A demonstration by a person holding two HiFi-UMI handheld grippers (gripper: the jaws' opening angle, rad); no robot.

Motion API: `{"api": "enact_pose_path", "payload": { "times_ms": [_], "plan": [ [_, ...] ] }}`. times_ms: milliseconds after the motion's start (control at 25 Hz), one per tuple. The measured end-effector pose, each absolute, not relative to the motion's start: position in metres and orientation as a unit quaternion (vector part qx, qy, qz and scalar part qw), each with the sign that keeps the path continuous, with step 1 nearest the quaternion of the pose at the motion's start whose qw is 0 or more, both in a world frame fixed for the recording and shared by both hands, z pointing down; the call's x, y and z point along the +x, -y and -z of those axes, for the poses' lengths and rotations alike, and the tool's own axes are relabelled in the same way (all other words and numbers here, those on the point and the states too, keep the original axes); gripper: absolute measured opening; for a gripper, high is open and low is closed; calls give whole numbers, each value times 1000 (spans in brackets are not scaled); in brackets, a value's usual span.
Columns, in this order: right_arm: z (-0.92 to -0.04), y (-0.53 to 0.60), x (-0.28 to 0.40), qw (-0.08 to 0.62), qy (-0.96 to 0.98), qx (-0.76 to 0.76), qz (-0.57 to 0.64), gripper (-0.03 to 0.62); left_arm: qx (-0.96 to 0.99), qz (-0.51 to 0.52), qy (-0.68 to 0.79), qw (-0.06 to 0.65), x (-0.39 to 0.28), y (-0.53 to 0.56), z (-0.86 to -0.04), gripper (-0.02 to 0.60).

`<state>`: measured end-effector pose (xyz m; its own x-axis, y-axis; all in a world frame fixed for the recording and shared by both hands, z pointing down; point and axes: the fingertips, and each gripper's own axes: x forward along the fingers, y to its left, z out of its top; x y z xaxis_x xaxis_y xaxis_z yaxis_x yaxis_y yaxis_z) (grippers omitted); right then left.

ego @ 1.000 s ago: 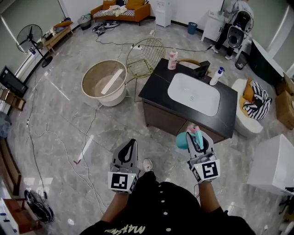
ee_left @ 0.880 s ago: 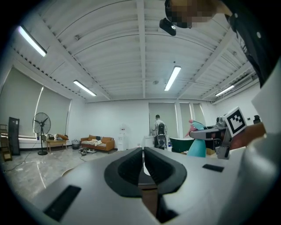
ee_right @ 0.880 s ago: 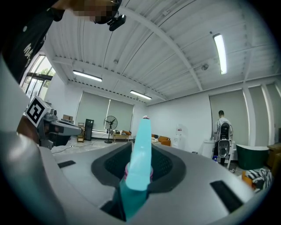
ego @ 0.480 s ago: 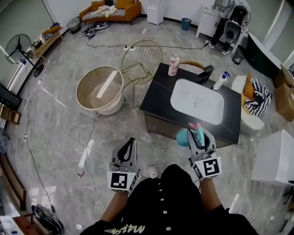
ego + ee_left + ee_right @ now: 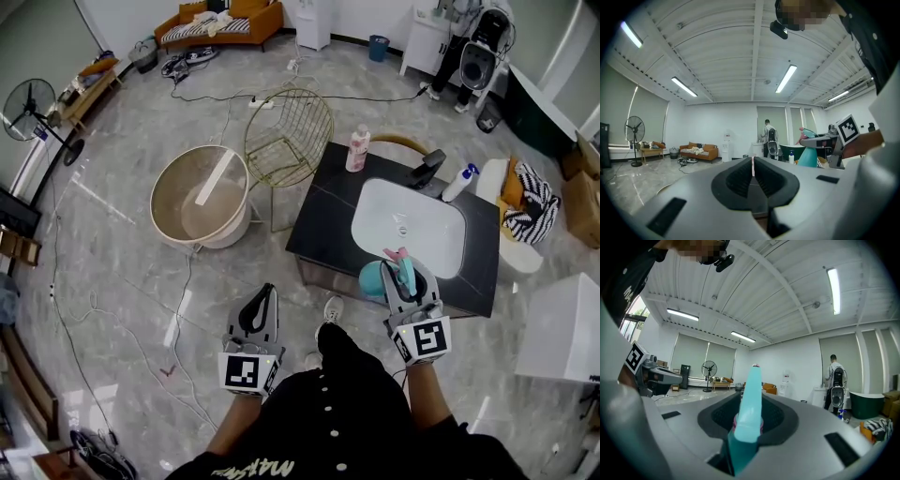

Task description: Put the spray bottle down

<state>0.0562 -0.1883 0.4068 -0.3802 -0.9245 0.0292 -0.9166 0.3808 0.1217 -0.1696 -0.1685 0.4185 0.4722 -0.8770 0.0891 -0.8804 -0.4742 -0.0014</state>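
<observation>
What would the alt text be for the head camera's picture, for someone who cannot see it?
Seen from above, a person's right gripper holds a teal spray bottle at the near edge of a black sink counter; the left gripper is closed and empty.

A pink bottle (image 5: 356, 148) stands on the black counter (image 5: 323, 206) beside the sink (image 5: 408, 225).

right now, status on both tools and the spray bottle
Left tool shut, empty. Right tool shut on spray bottle. Sink counter just ahead, nothing in between.
</observation>
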Motion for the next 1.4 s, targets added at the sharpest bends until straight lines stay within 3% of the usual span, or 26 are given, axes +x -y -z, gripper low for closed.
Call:
{"api": "enact_pose_path", "payload": {
  "times_ms": [640,1400],
  "plan": [
    [-401,378,81,37,845,531,52,104,852,-33,522,-2,-123,354,-402,23],
    [-426,452,72,70,842,533,37,104,873,-32,486,19,-110,426,-413,23]
  ]
}}
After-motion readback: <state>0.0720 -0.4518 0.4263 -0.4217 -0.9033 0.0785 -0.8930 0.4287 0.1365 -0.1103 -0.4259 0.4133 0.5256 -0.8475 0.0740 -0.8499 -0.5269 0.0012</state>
